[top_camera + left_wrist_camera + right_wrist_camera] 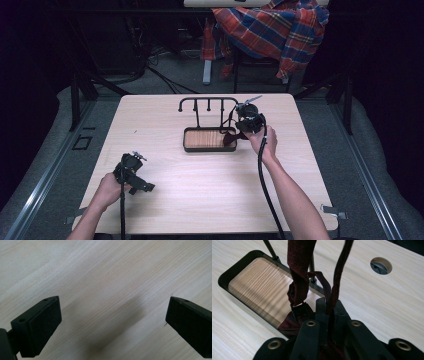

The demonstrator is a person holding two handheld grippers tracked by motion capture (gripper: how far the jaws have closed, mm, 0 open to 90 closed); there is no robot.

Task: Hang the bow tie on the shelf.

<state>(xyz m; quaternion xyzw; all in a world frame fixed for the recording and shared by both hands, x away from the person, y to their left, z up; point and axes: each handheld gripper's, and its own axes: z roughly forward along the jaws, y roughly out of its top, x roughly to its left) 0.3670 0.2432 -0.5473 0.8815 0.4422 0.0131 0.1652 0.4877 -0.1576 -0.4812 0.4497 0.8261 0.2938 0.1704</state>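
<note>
The right gripper has its jaws clamped on a dark red strap at the tray — left gripper jaws gape over bare counter.

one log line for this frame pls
left tongs: open, idle over table | right tongs: shut on dark red strap | strap hanging by rack tray

A dark maroon fabric strap hangs from the black metal hook rack, its lower end bunched over the rack's wooden tray.
</note>
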